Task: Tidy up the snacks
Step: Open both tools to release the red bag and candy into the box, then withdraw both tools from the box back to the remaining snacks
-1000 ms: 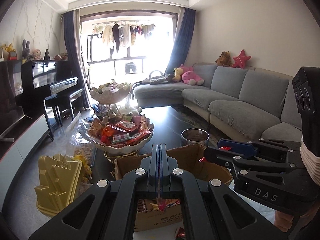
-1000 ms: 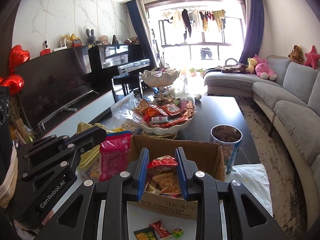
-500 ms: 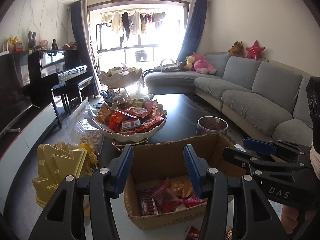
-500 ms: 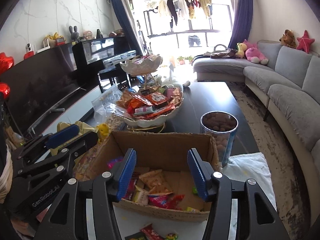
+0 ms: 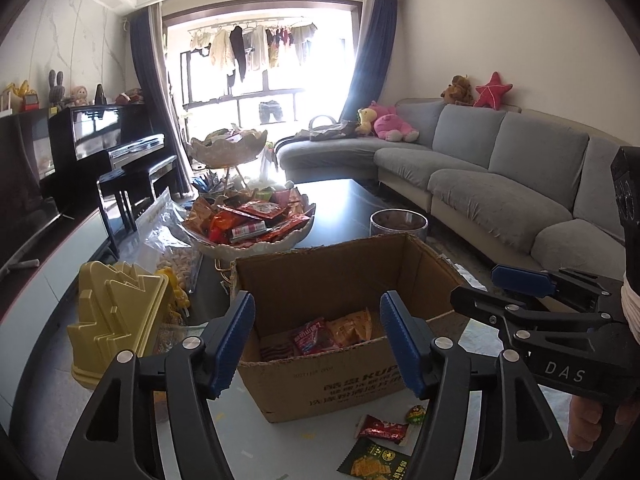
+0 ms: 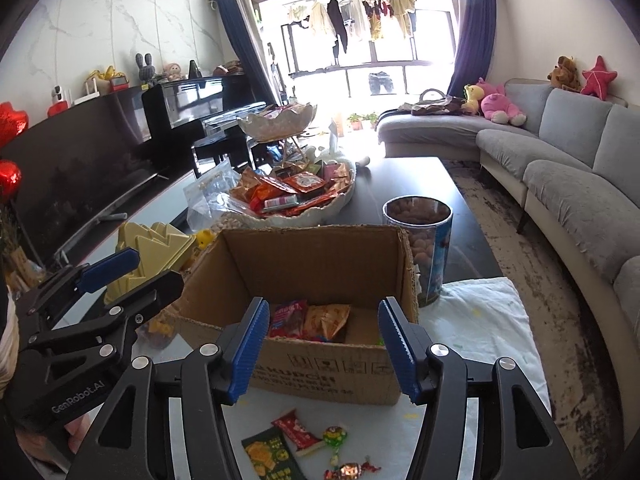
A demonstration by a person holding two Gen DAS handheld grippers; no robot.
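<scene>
An open cardboard box (image 5: 352, 384) (image 6: 328, 372) stands on the table and holds several snack packets (image 5: 332, 334) (image 6: 308, 320). My left gripper (image 5: 318, 344) is open and empty, just in front of the box. My right gripper (image 6: 322, 348) is open and empty, also in front of the box. Loose snacks lie on the white cloth before the box: a red packet (image 6: 298, 434) (image 5: 384, 428), a dark green packet (image 6: 272, 458) (image 5: 372, 464), a round green candy (image 6: 335, 436) and a wrapped candy (image 6: 352, 470).
A white bowl piled with snacks (image 6: 296, 196) (image 5: 252, 224) stands behind the box. A clear canister of nuts (image 6: 418, 252) is at the box's right. A yellow plastic container (image 5: 116, 324) is at its left. A grey sofa (image 5: 500, 184) runs along the right.
Both grippers opened and let their snack packets drop into the box, then drew back towards me. The loose snacks in front of the box have come into view.
</scene>
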